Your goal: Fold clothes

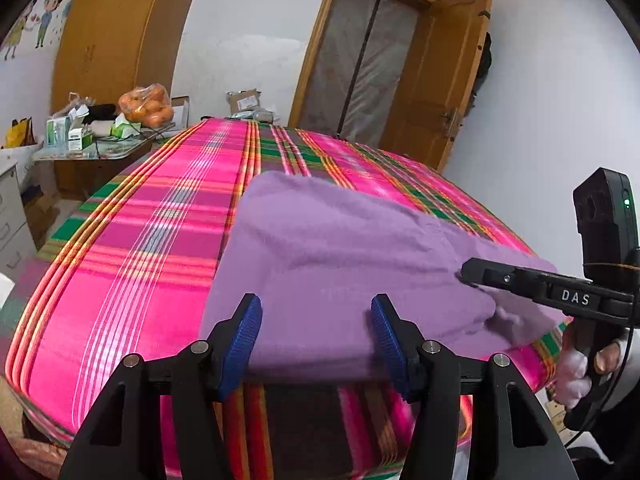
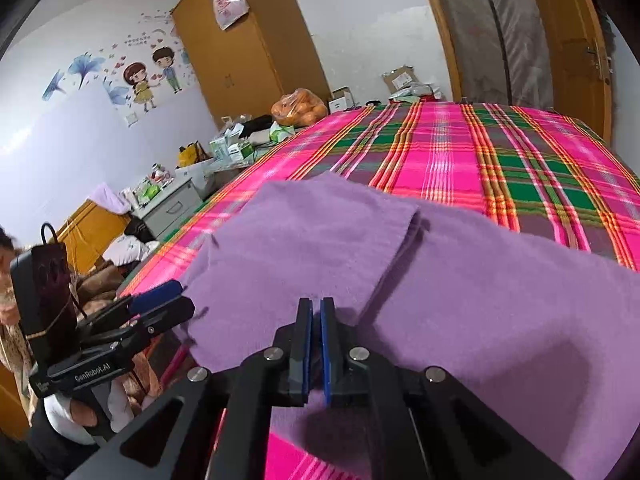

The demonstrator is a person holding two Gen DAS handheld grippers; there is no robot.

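Left gripper (image 1: 316, 336) wide open at the near hem; right gripper (image 2: 316, 346) pinched on the purple garment (image 1: 340, 248), which lies part-folded near the bed (image 1: 132, 240) edge. Risk: one-sided pull drags the fold askew or slides the cloth off the edge.

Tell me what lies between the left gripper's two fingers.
The purple cloth: its near edge spans the gap of the open left gripper, seen in the left wrist view.
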